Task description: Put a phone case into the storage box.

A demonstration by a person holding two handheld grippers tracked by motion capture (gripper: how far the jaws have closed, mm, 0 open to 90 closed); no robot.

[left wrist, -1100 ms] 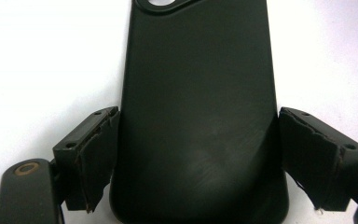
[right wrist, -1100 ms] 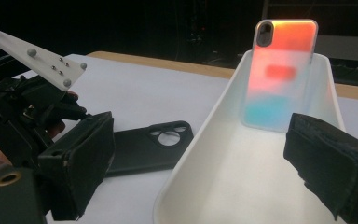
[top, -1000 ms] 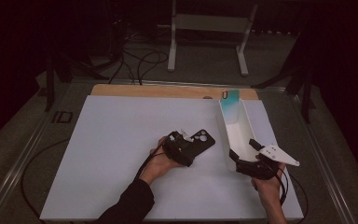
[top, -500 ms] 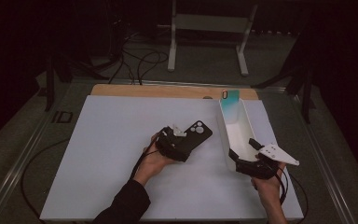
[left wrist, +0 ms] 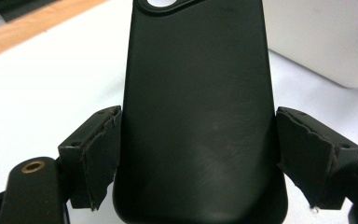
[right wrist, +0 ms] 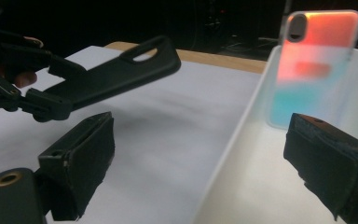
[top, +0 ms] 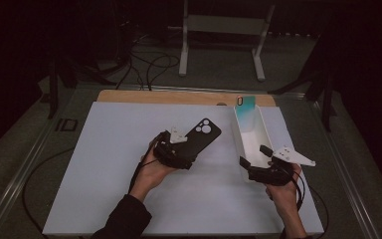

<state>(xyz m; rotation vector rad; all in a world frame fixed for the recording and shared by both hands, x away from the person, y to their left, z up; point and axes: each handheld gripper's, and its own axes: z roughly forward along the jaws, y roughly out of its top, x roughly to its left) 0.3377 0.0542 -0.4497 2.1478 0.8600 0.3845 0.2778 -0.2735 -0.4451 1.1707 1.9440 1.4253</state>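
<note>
Clearly the left gripper (top: 185, 145) has the black phone case (top: 202, 133) clamped between its fingers (left wrist: 100, 154), pads pressed against the two long edges near the case's bottom end. The case's long axis runs straight out ahead of those fingers, camera cut-out at the far tip, and from the high view it points up and to the right, toward the white tray (top: 244, 144). In the right gripper view the case (right wrist: 116, 74) hangs clear of the white worktop (right wrist: 168, 135), tilted with its far end higher.

The right gripper (top: 255, 158) sits at the near end of the tray, its fingers (right wrist: 77, 163) spread wide with nothing between them; one stands outside the tray's long wall, the other inside it, so they straddle that wall (right wrist: 233, 140). Ahead of them, propped against the tray's far end, stands an iridescent phone case (right wrist: 317, 60), upright and leaning back.

What the next move likely turns on is that the tray lies to the right of the left fingers, roughly along the case's own axis, so the left hand is the one to carry it across. Open worktop lies between the case's tip and the tray wall. The tray is narrow and long; the case would need its long axis lined up with the tray's to drop in, and the right gripper at the near end limits the room there.
</note>
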